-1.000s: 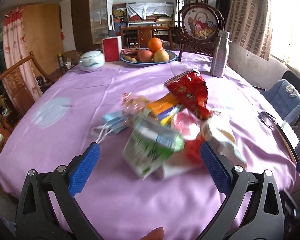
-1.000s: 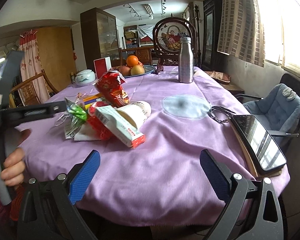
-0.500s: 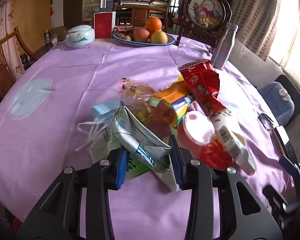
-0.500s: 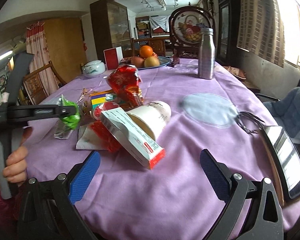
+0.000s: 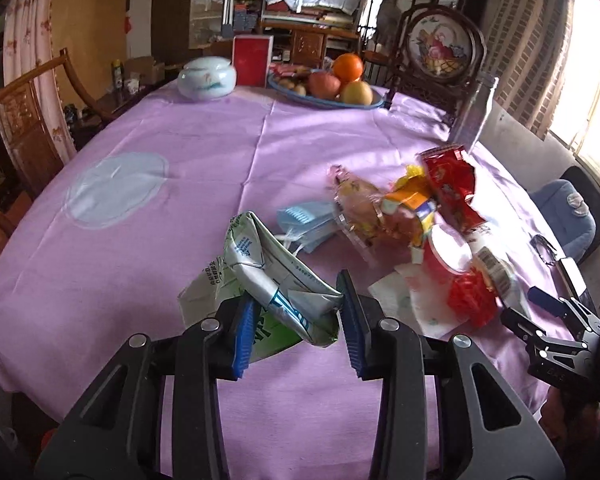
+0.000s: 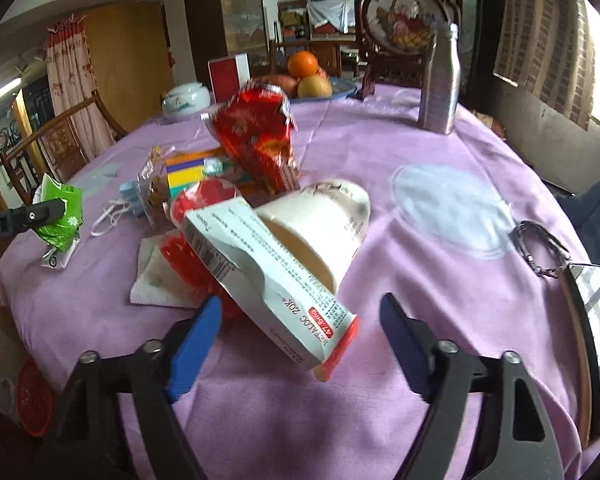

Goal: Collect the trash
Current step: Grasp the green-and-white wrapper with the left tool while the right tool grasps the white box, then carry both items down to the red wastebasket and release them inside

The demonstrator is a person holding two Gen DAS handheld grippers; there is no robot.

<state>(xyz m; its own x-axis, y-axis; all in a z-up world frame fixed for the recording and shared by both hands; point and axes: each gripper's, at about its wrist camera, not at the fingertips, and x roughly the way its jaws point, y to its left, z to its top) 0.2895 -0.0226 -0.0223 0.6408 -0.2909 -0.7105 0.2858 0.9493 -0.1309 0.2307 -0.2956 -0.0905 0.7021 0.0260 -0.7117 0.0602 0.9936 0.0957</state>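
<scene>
My left gripper (image 5: pixel 296 322) is shut on a crumpled green and silver carton (image 5: pixel 276 280) and holds it just above the purple tablecloth (image 5: pixel 204 148). The carton also shows in the right wrist view (image 6: pixel 60 212). My right gripper (image 6: pixel 300 338) is open around a white medicine box (image 6: pixel 268 276) that leans on a tipped white paper cup (image 6: pixel 320 224). Behind them lie a red snack bag (image 6: pixel 256 140), a yellow and orange packet (image 6: pixel 192 172), a blue face mask (image 5: pixel 304 220), red wrappers (image 5: pixel 468 296) and a napkin (image 6: pixel 156 276).
A fruit plate (image 5: pixel 328 88), a white lidded bowl (image 5: pixel 207 79), a red box (image 5: pixel 252 60) and a metal bottle (image 6: pixel 440 84) stand at the far side. A phone (image 6: pixel 596 344) and keys (image 6: pixel 540 248) lie at the right edge. Chairs surround the table.
My left gripper closed on the carton and lifted it back from the pile. My right gripper moved forward until its fingers sit either side of the medicine box.
</scene>
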